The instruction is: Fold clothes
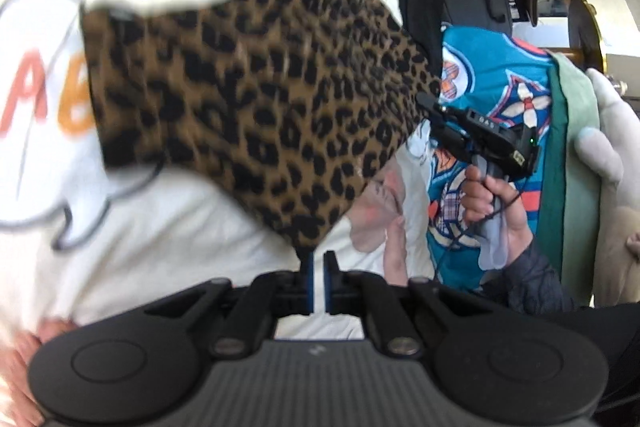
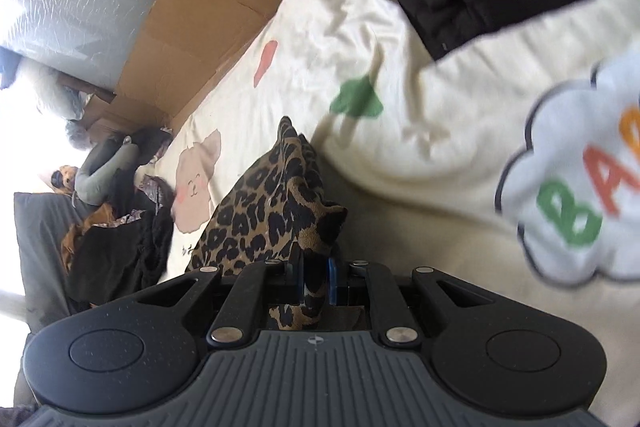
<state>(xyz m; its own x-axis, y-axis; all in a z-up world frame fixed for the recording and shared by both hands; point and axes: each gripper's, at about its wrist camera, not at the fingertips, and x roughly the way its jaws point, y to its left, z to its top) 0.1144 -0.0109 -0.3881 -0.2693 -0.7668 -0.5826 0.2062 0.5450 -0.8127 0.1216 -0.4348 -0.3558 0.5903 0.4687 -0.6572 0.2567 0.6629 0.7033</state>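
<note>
Leopard-print garment held up off cream bedsheet, stretched between both tools. Left gripper pinches lower corner, fingers nearly together on fabric. Right gripper clamped on bunched edge, cloth wedged between fingers. Looks soft, light, floppy knit; corners and hems likely best holds. White sweatshirt behind, cloud patch reads "BA", rest cut off.
</note>
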